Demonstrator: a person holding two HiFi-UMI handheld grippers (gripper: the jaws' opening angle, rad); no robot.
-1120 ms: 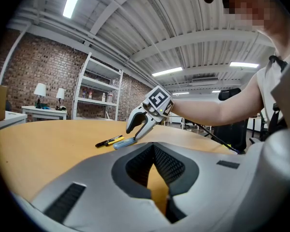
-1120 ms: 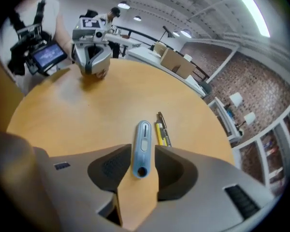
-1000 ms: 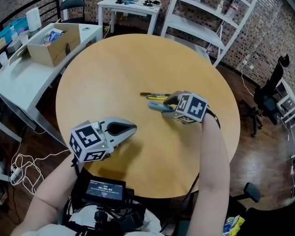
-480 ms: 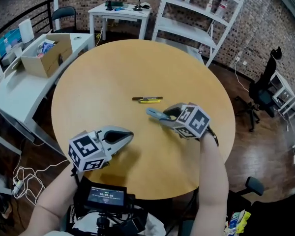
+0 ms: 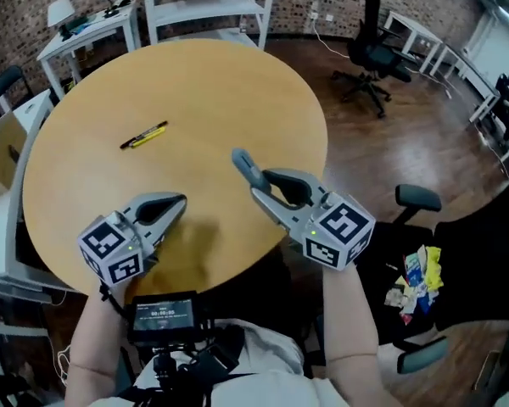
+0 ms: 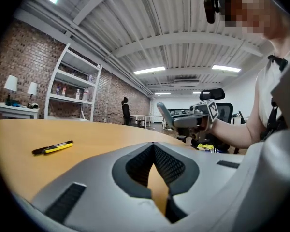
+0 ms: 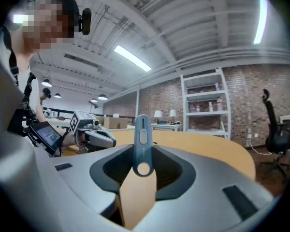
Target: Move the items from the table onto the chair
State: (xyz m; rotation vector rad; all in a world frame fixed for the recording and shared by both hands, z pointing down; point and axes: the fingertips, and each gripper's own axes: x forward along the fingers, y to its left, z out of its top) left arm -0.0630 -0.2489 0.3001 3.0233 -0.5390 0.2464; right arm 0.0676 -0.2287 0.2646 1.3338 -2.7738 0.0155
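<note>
The right gripper [image 5: 263,195] has its jaws clamped on a slim blue-grey tool [image 5: 244,168], having just been closing on it. The right gripper view shows the tool upright between the two pads, with a pale slider on its face and a round pale spot at its near end. Most of its length sticks out beyond the jaw tips, and it is held above the round wooden bench [image 5: 195,83], clear of the top. The left gripper [image 5: 180,200] hovers low over the bench's near edge. Its jaws are drawn together with only a thin sliver of bench showing between them, and nothing is held there. The two grippers are side by side with open bench between them, each visible in the other's view. Still on the bench are a black pen [image 5: 131,141] and a yellow pen [image 5: 152,131], lying flat alongside each other. They are well ahead of the left jaws and slightly to their left, and far ahead and left of the right jaws. Behind and to the right of the right jaws, off the bench, is a dark chair [image 5: 417,197] with armrests. A small heap of colourful packets [image 5: 416,278] lies on its seat. Further off, beyond the bench, are a black office chair [image 5: 373,49] and white shelving [image 5: 212,7] against a brick wall.
</note>
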